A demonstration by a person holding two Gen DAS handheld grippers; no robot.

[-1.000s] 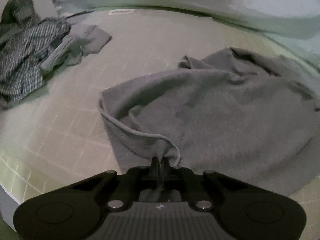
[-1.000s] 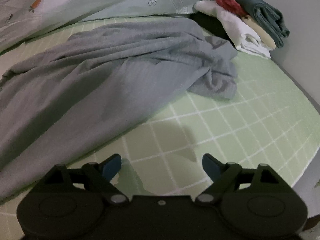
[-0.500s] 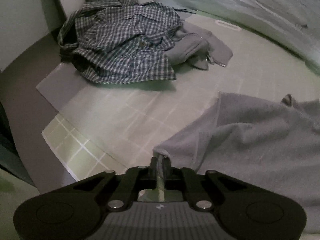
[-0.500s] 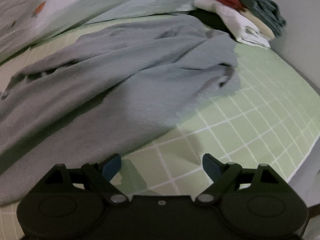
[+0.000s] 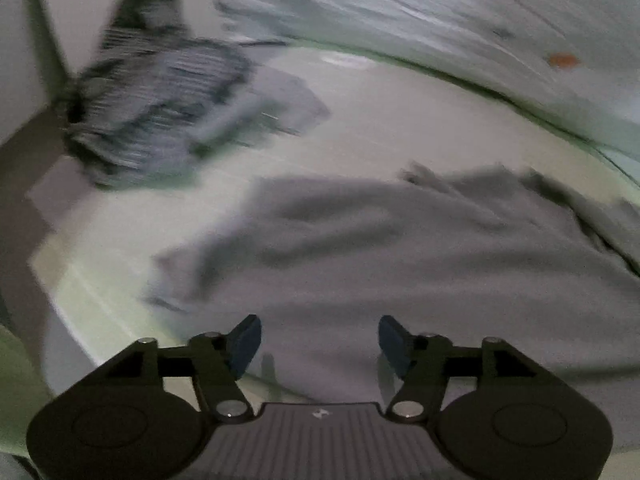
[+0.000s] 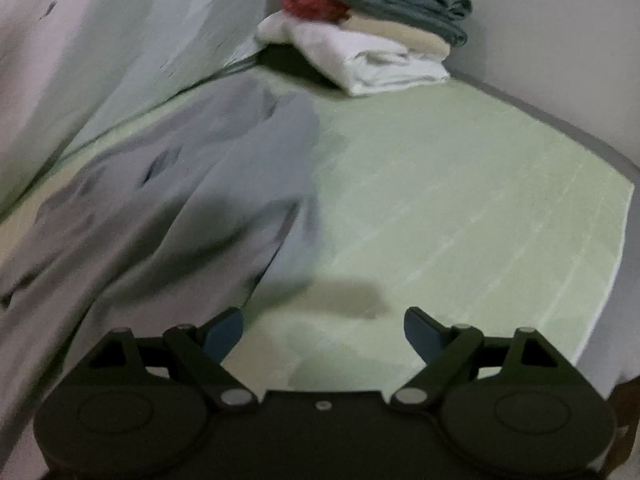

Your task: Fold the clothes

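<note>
A grey garment (image 5: 400, 248) lies spread and rumpled on the green checked mat (image 5: 92, 296). My left gripper (image 5: 320, 340) is open and empty just above the garment's near edge. The same grey garment (image 6: 168, 208) shows in the right wrist view, lying left of centre. My right gripper (image 6: 324, 332) is open and empty above the bare green mat (image 6: 460, 200), beside the garment's right edge. Both views are blurred by motion.
A checked shirt (image 5: 152, 96) and a small grey cloth (image 5: 280, 108) lie heaped at the far left. A stack of folded clothes (image 6: 372, 36) sits at the mat's far corner by the wall. A pale bed cover (image 5: 440, 12) runs along the back.
My left gripper has opened and let go of the grey garment's edge, which now lies on the mat. The right gripper has swung right, still open.
</note>
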